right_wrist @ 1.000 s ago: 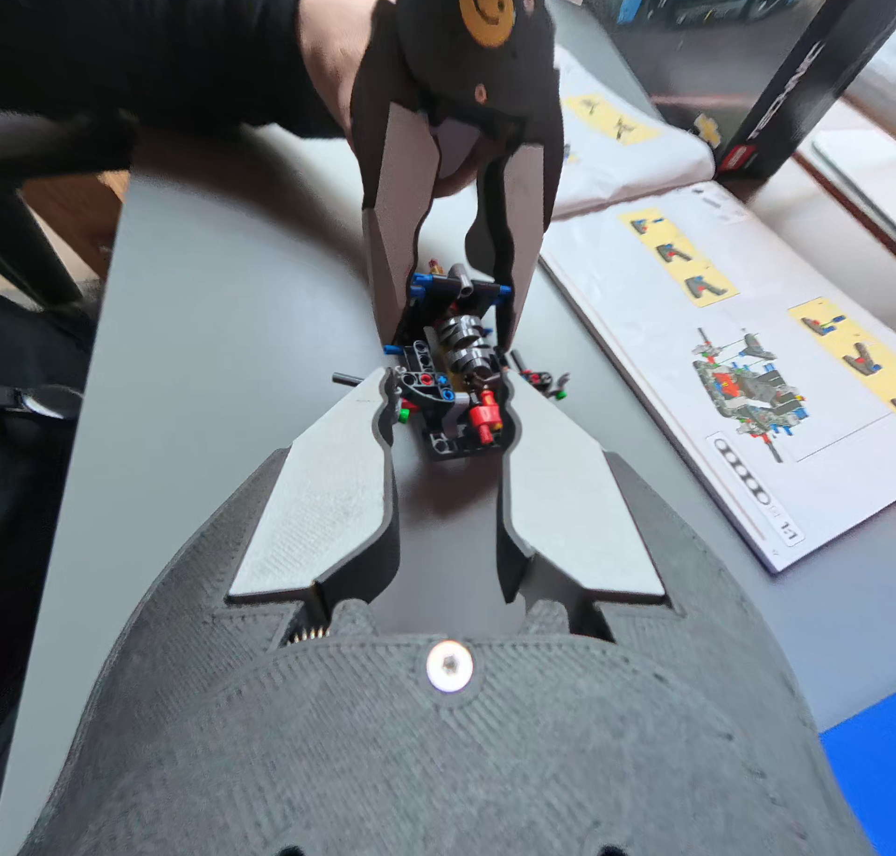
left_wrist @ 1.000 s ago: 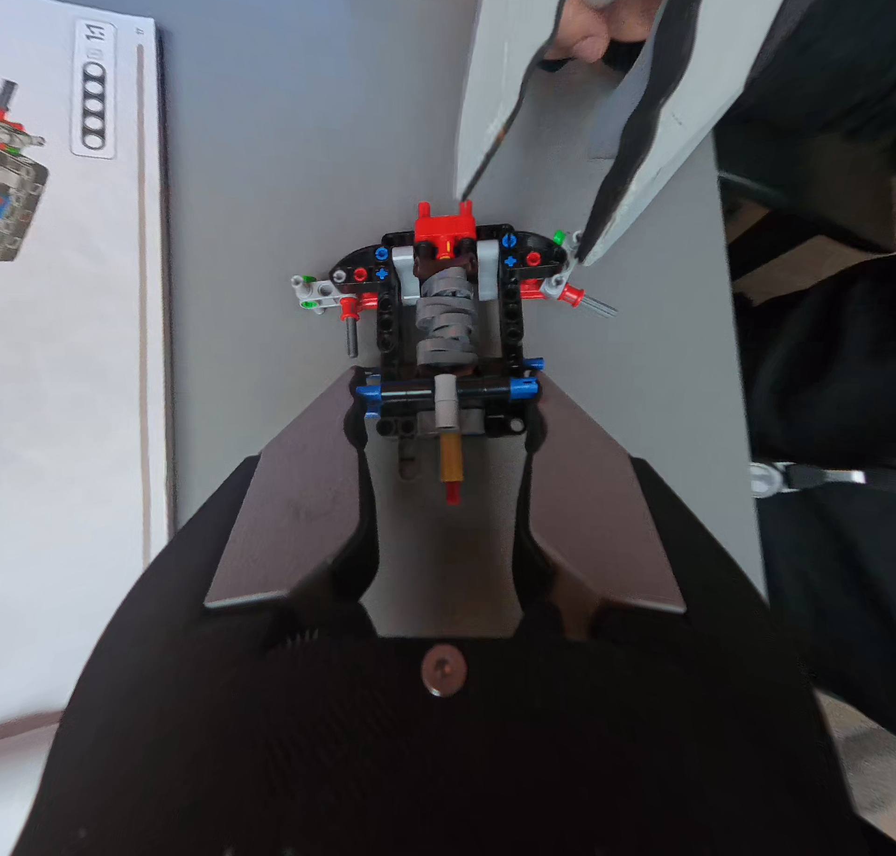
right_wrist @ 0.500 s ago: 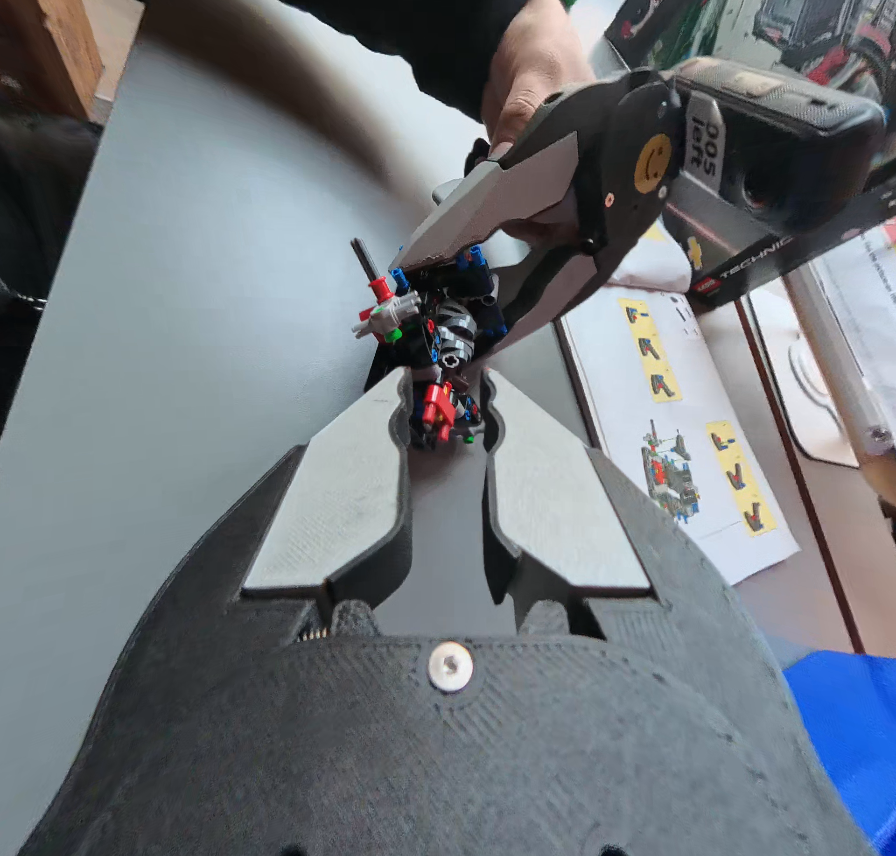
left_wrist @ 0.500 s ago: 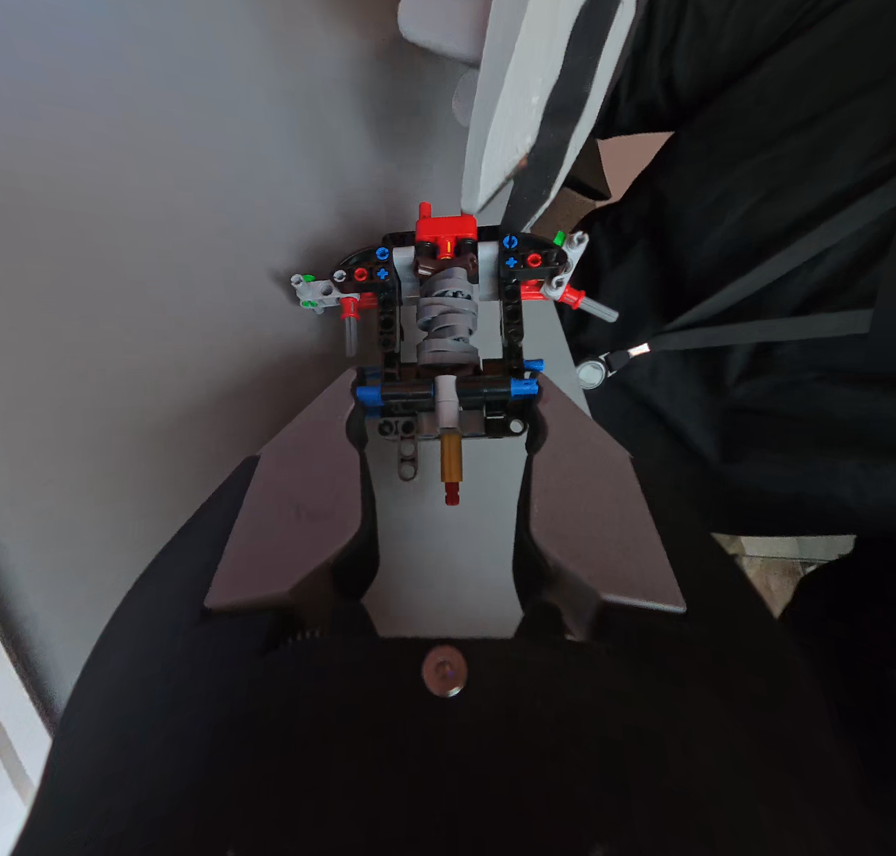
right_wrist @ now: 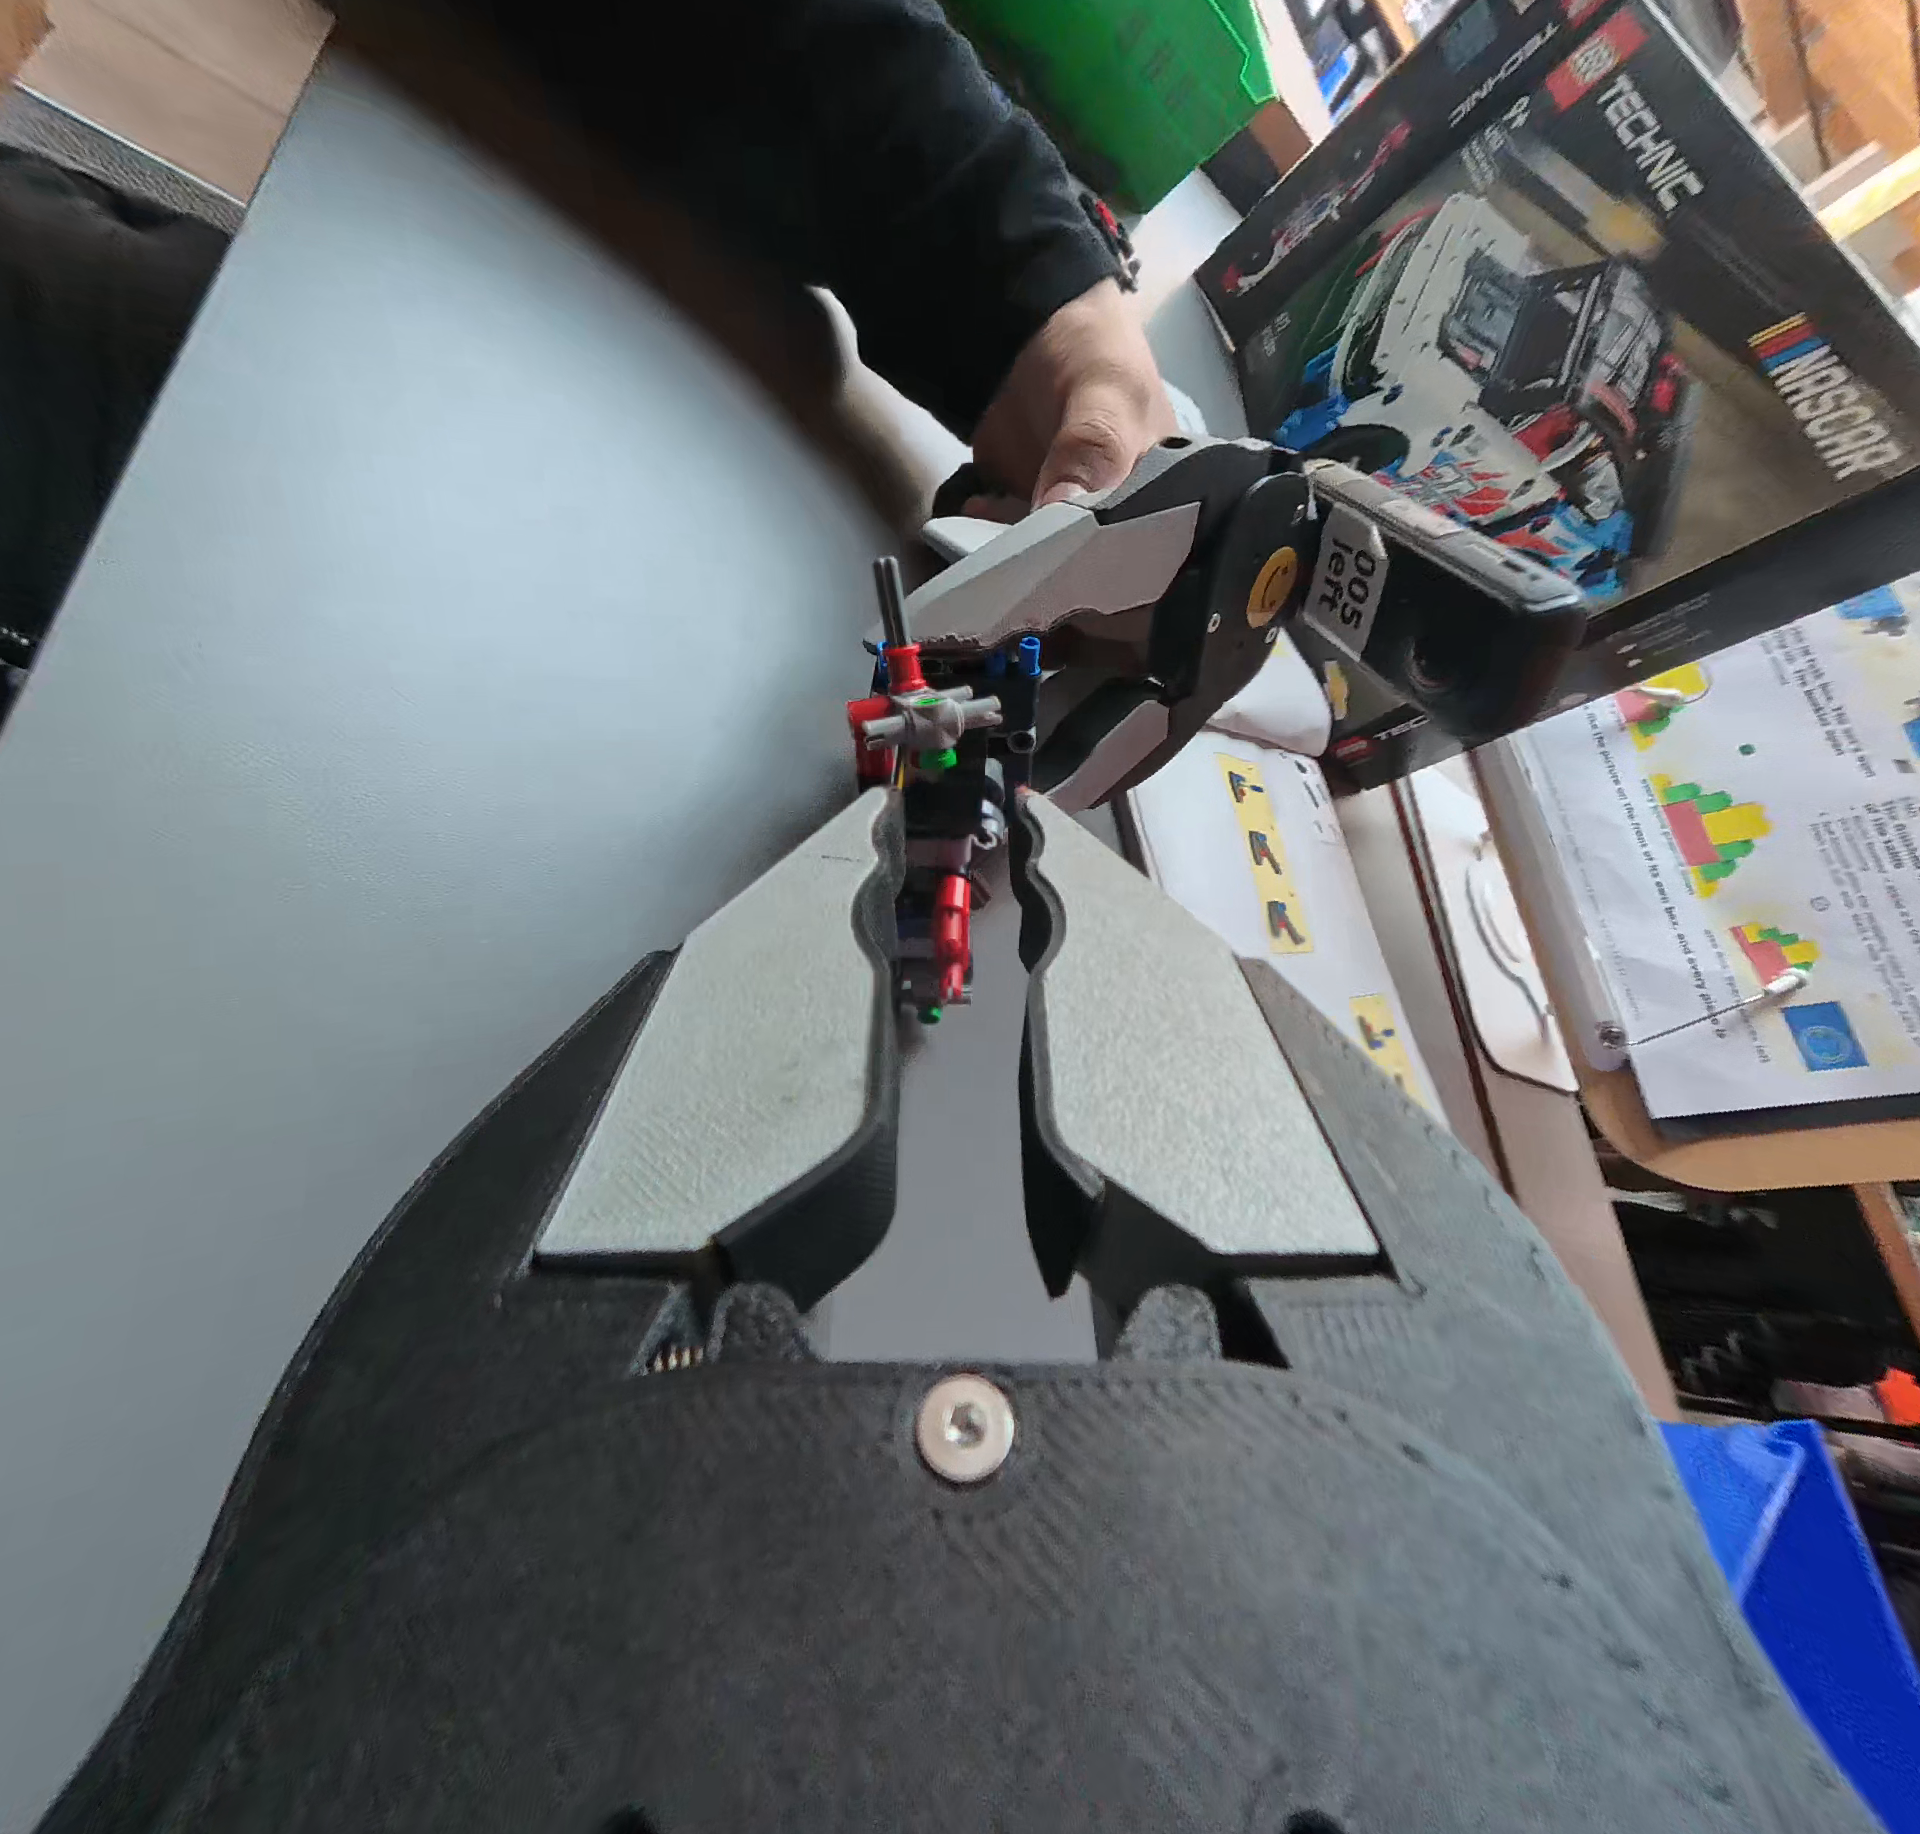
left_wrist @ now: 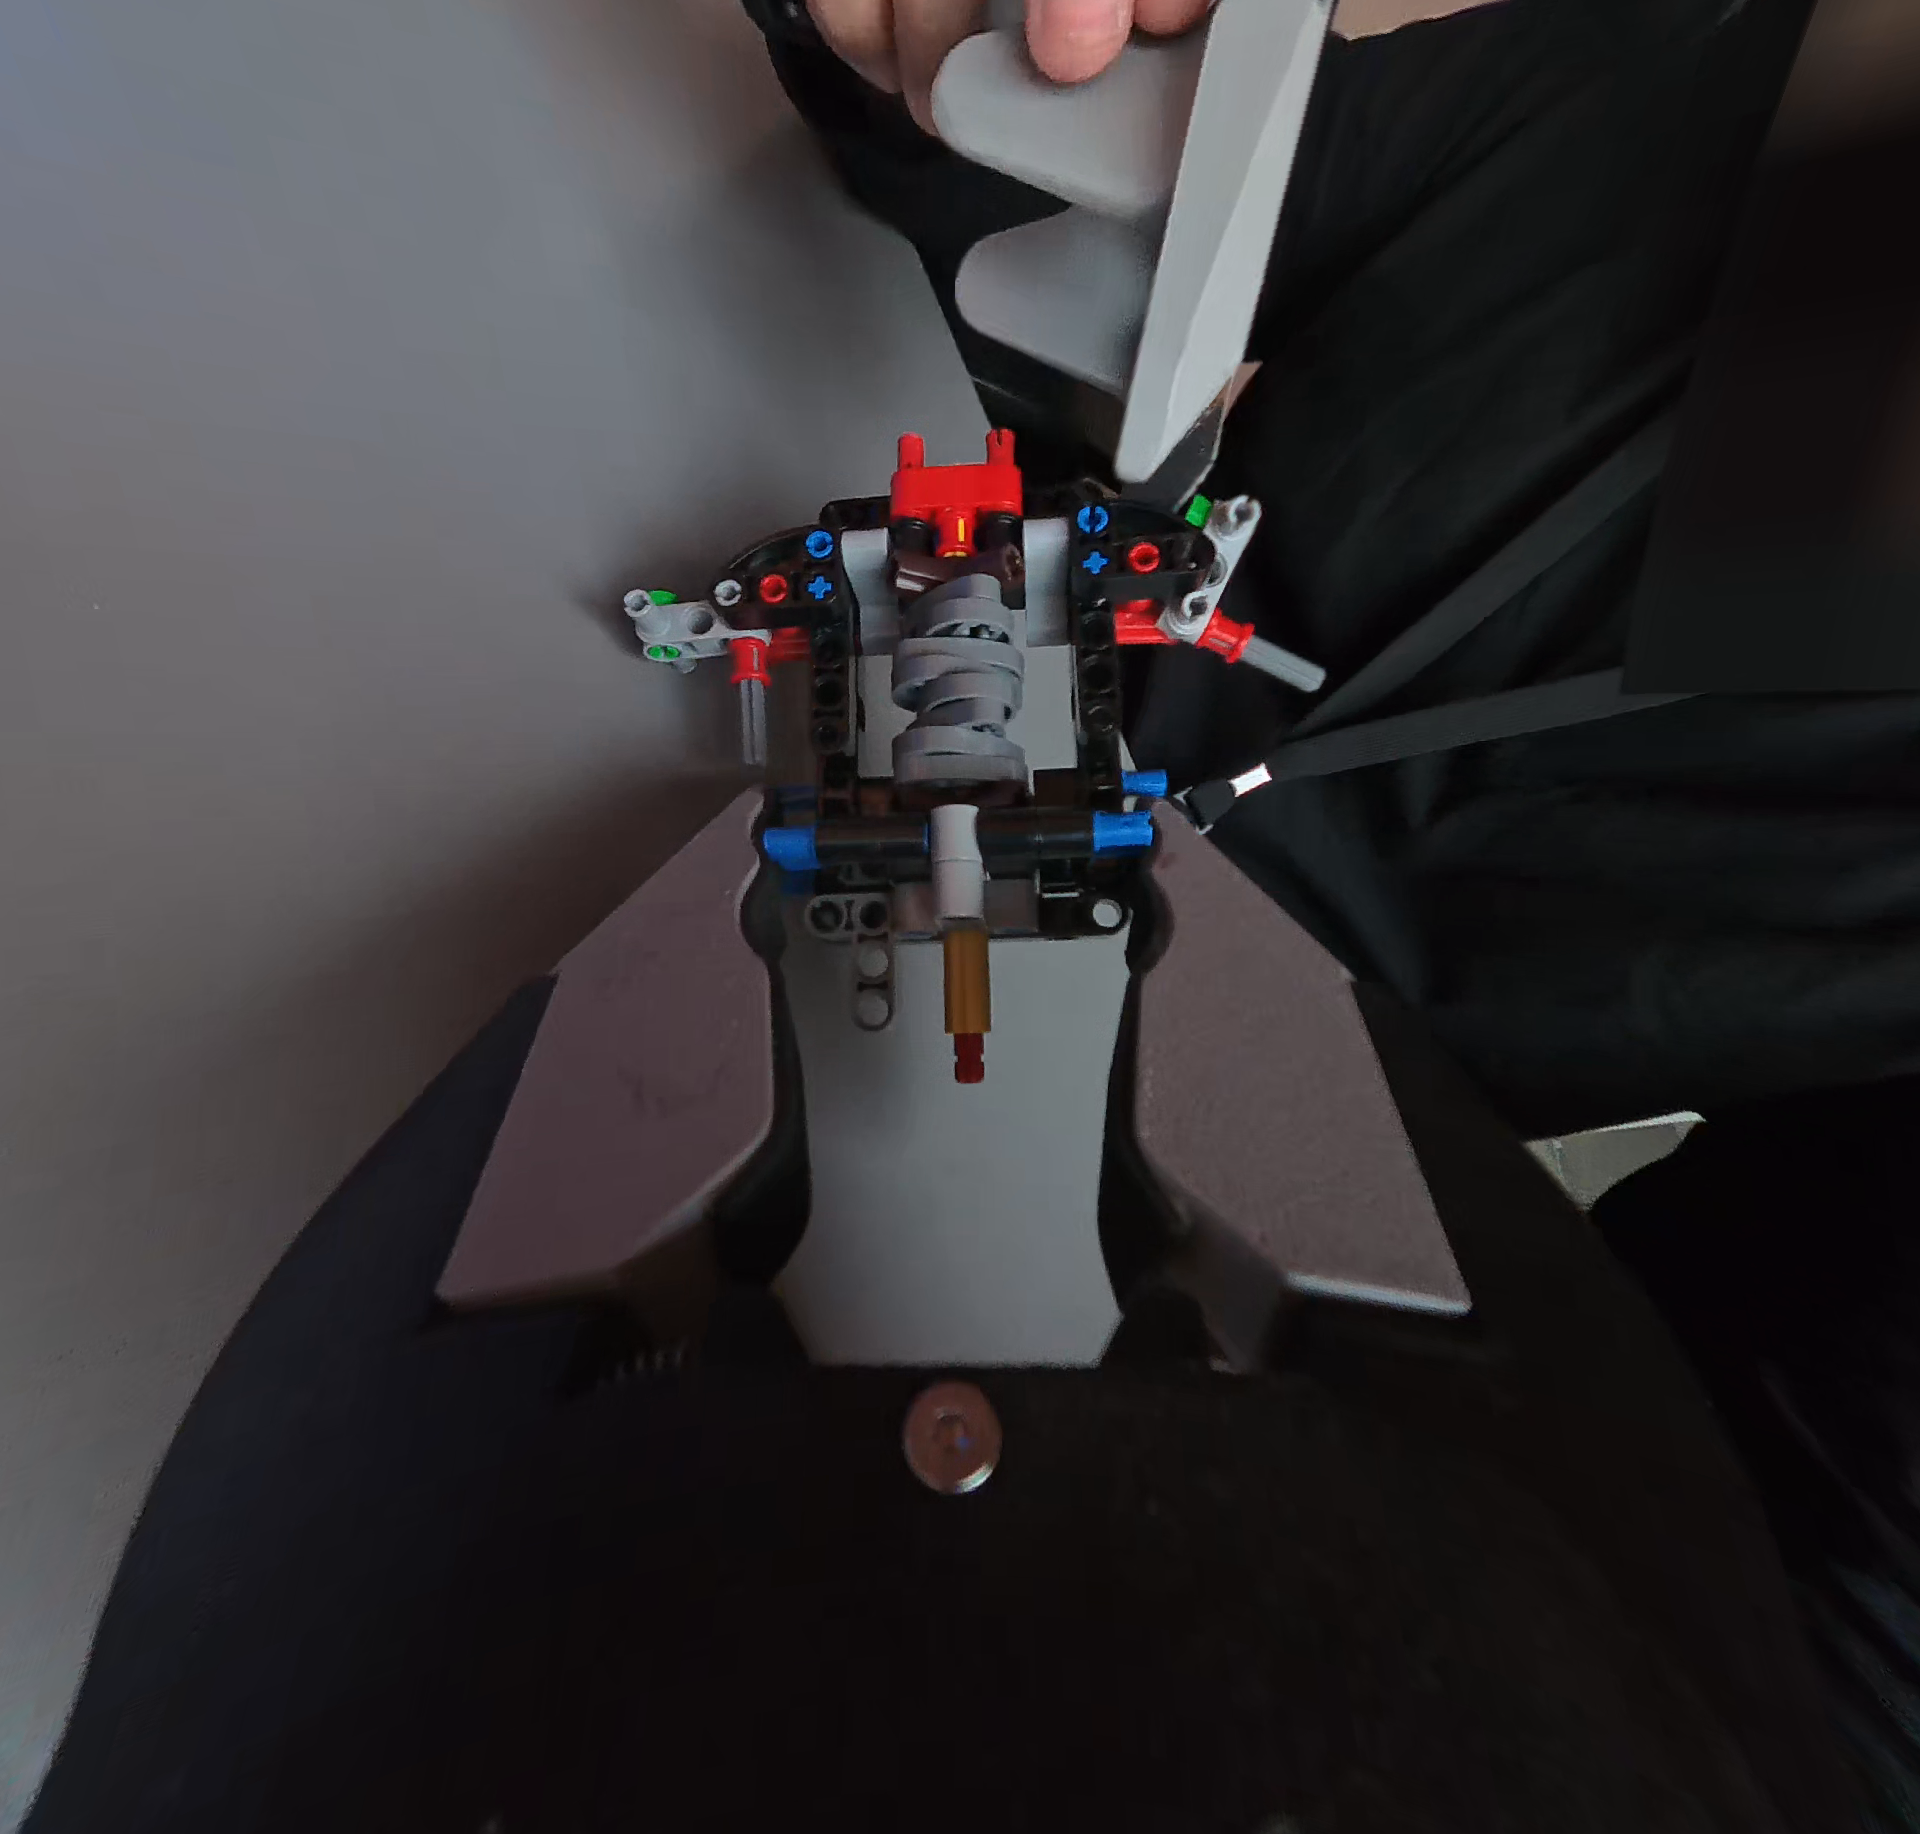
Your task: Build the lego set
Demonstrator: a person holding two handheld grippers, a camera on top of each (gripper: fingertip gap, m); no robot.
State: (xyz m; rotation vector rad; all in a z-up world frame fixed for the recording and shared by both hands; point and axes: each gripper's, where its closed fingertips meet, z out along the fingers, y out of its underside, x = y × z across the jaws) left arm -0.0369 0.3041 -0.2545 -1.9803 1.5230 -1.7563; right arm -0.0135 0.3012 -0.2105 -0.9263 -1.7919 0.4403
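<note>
The lego assembly is a black frame with grey crank parts, a red block at its far end and blue, red and green pins. My left gripper is shut on its near end, across the blue pins. In the right wrist view the assembly is in the air, turned edge-on. My right gripper has closed on its other end, with both fingertips against it. The left gripper holds the far end there. In the left wrist view the right gripper reaches the far right corner.
The grey table lies below. A black lego box stands at the right, with the instruction booklet and a printed sheet near it. There is a blue bin at lower right and a green bin behind. The person's black clothing is close. My hands' fingertips stand some 6 cm from each other.
Both grippers have lifted the assembly off the table and turned it on edge. The right gripper's fingers have narrowed onto its end. The left grip is unchanged.
</note>
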